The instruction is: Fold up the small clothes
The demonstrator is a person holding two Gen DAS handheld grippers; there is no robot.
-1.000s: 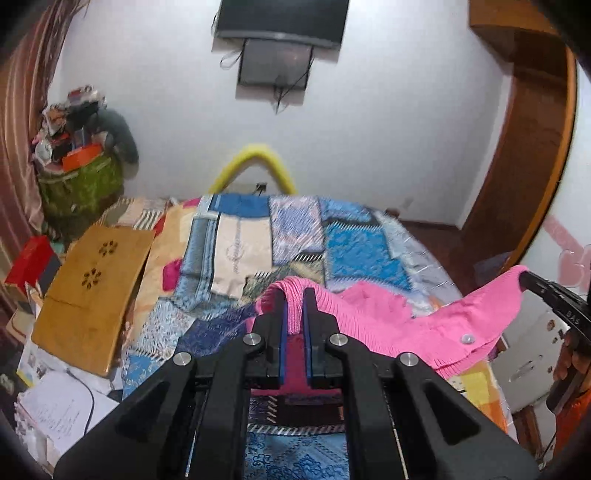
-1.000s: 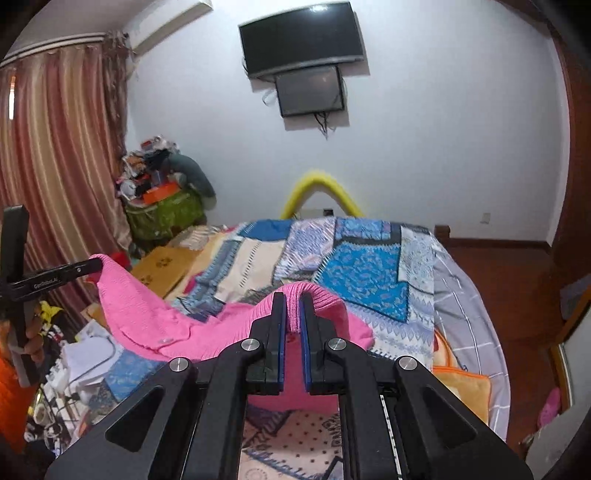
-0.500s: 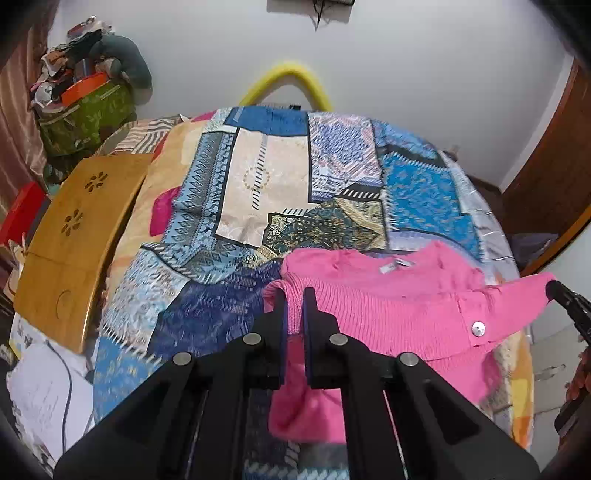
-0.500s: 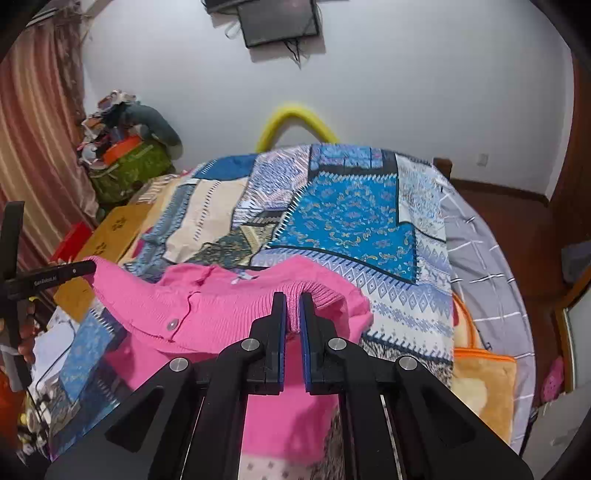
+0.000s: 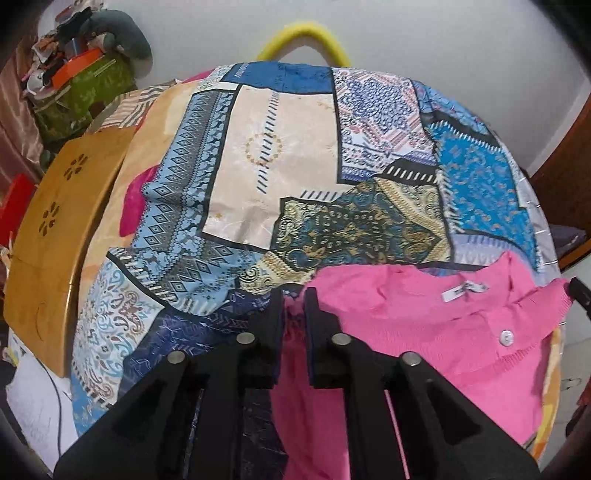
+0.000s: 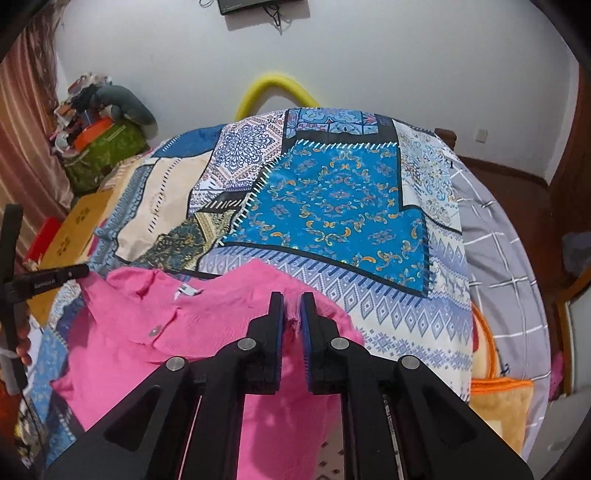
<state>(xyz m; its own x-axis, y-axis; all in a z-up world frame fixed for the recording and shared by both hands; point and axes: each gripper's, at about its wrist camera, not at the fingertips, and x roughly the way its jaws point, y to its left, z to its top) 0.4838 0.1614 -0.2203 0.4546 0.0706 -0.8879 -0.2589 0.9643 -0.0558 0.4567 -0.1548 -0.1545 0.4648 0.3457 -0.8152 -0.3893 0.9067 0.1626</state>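
A pink knit cardigan (image 5: 424, 317) with a white neck label (image 5: 463, 290) and a button (image 5: 506, 336) lies spread on the patchwork bedspread (image 5: 258, 155) at the near edge. My left gripper (image 5: 294, 295) is over its left edge. Its jaws are opening, and pink knit sits loosely in the gap. My right gripper (image 6: 291, 299) is over the cardigan's (image 6: 122, 332) right edge. Its jaws are starting to open, with a fold still pinched between the blue pads. Each gripper shows at the rim of the other's view.
A wooden board (image 5: 55, 229) leans along the bed's left side, and a green bag piled with clutter (image 5: 88, 88) stands behind it. A yellow arch (image 5: 306, 33) stands at the far end. At the right lie a grey checked sheet (image 6: 498, 236) and an orange blanket (image 6: 502, 402).
Both grippers came down and tilted toward the bed, lowering the cardigan from hanging in the air to lying flat. The gaps between both pairs of jaws have widened.
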